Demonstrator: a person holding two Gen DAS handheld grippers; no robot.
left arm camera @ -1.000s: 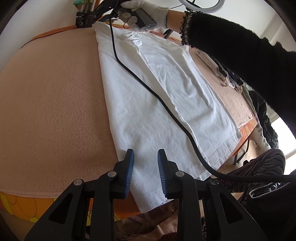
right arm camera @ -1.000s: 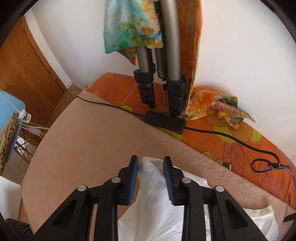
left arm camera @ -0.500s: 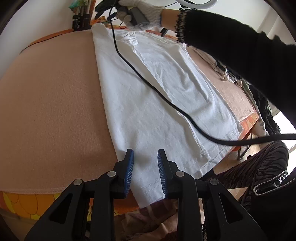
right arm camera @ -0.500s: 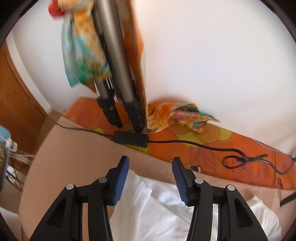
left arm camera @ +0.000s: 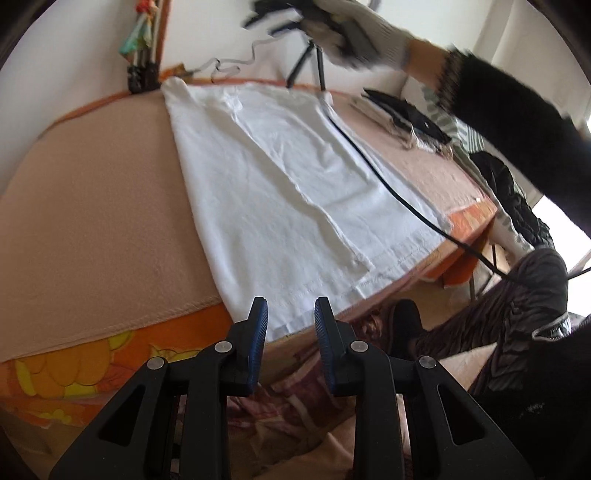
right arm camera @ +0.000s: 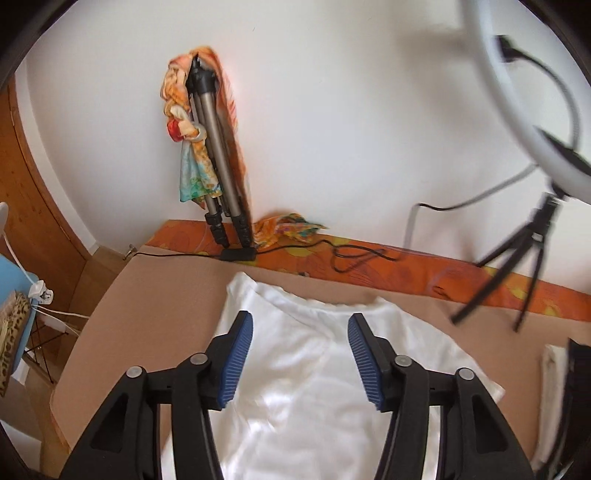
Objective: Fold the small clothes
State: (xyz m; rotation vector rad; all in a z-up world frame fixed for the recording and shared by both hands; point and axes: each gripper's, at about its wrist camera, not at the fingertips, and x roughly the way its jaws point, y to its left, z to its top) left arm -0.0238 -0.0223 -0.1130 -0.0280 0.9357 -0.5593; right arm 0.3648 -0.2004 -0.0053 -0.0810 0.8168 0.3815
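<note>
A white T-shirt lies flat on the beige blanket, its sides folded in to a long strip. Its hem hangs at the near table edge. My left gripper is open and empty, just off the hem and pulled back past the edge. In the right wrist view the shirt's collar end lies below my right gripper, which is wide open, empty and lifted above the cloth. The right gripper also shows in the left wrist view, blurred, high at the far end.
A folded tripod draped with coloured cloth leans on the wall. A ring light on a small stand is at the far right. Dark and striped clothes lie to the right. A black cable crosses the shirt.
My right gripper opened wide, let go of the collar end and rose away from the shirt. My left gripper drew back from the hem past the table edge.
</note>
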